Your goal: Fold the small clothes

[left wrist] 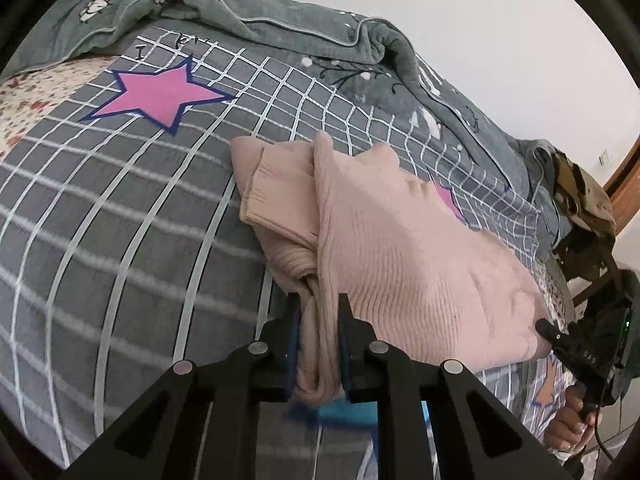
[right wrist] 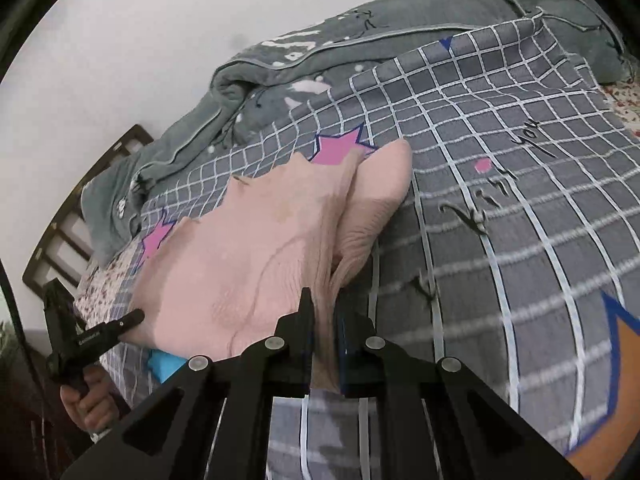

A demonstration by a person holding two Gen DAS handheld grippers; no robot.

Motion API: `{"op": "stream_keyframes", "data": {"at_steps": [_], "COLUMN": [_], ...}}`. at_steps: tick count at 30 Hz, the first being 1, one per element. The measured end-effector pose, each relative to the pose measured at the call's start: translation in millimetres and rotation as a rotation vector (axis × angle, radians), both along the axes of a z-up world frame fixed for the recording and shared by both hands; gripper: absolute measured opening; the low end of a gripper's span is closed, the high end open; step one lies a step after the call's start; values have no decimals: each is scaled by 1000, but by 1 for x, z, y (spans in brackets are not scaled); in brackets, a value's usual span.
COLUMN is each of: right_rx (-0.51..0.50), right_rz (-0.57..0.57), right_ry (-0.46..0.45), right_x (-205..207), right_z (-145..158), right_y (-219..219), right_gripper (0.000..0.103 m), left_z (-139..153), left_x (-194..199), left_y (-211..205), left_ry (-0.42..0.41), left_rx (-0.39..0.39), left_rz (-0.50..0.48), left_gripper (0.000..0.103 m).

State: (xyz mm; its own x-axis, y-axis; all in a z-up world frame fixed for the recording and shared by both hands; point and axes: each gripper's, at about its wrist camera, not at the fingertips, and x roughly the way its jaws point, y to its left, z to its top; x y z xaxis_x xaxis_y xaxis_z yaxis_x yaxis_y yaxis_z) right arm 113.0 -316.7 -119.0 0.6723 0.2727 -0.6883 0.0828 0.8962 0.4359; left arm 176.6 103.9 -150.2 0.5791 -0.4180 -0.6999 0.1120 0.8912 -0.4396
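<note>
A pale pink ribbed garment [left wrist: 400, 240] hangs stretched between both grippers just above the bed. My left gripper [left wrist: 320, 308] is shut on a bunched edge of it, with cloth filling the gap between the blue pads. In the right wrist view my right gripper [right wrist: 323, 304] is shut on the opposite edge of the same pink garment [right wrist: 248, 248]. A folded sleeve or cuff [left wrist: 276, 196] trails onto the cover. Each view also shows the other gripper's tip at the cloth: the right gripper [left wrist: 546, 326] and the left gripper [right wrist: 136, 316].
The bed has a grey cover [left wrist: 120, 220] with a white grid and pink stars [left wrist: 160, 94]. A rumpled grey quilt [right wrist: 240, 92] lies along the wall side. A blue item [right wrist: 164, 364] lies under the garment. A wooden bed frame [right wrist: 60, 220] and a person's hand [right wrist: 88, 404] are at the left.
</note>
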Motion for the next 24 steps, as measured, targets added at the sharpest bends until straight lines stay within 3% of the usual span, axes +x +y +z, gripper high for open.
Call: {"op": "stream_keyframes", "data": {"at_steps": [4,7,12,15,24], "right_rx": [-29,-125,-253,-337,-335], "right_rz": [-9,-52,-53,-8,82], "right_ry": [17,16,-74,-120,-135], "right_x": [-20,-28,-37,-36,-9], "right_z": [-4,-2,24,38,31], "right_y": [6,11,32,59,122], "right_gripper": [11,18,30,33,43], "left_z": [-3,-2,4,6,13], "left_x": [-20,-25,-27,-26,-5], "left_y": [0,5,19,26,34], "left_ry": [-1,2,-15,-23,-48], "left_rx": [51,77,97,84,51], "left_rz": [7,31,63,78,62], "left_gripper": [20,30,55,56,68]}}
